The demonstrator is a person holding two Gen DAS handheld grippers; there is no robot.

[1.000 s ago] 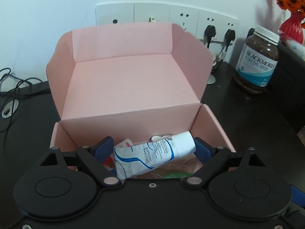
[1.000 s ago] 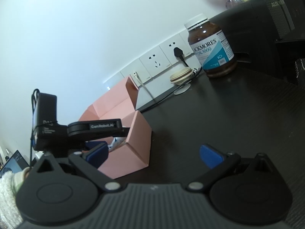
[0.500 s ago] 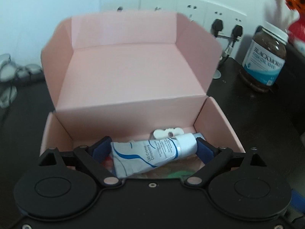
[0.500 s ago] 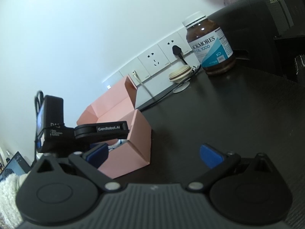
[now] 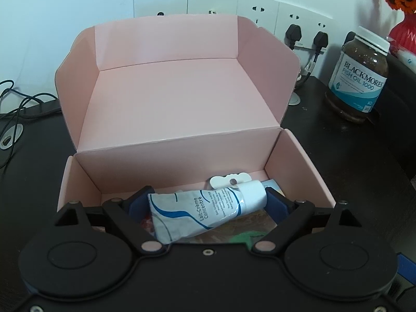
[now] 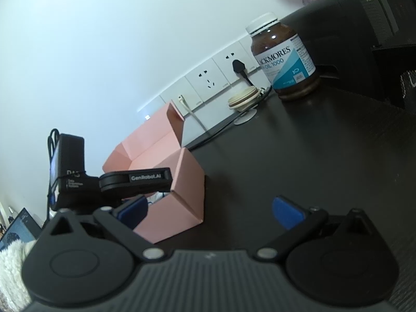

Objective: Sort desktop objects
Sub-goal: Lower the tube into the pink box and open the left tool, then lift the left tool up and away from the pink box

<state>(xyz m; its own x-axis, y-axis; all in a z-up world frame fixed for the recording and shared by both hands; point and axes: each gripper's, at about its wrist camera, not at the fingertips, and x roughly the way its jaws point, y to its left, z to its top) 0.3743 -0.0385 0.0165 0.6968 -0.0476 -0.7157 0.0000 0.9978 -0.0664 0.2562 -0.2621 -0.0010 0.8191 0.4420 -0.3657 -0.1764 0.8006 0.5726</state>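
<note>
A white tube with blue lettering (image 5: 205, 210) lies lengthwise between the blue pads of my left gripper (image 5: 208, 202), which is shut on it, crimped end at the left pad and cap at the right. The tube hangs just inside the front of an open pink cardboard box (image 5: 169, 98). On the box floor lie a small white piece (image 5: 228, 180) and some flat packets (image 5: 249, 223). In the right wrist view the pink box (image 6: 182, 189) sits at the left, with the left gripper's body (image 6: 135, 179) reaching into it. My right gripper (image 6: 210, 210) stands open over the dark desk, with nothing between its fingers.
A brown fish-oil bottle with a white lid (image 5: 357, 78) (image 6: 286, 59) stands at the back right near the wall sockets (image 5: 260, 7). A red vase with orange flowers (image 5: 405, 31) and a black device (image 6: 364, 39) are at the far right. Cables (image 5: 18, 104) trail at the left.
The left wrist view wobbled slightly over the box. The tube has kept its place between the left pads, and the right gripper has stayed still.
</note>
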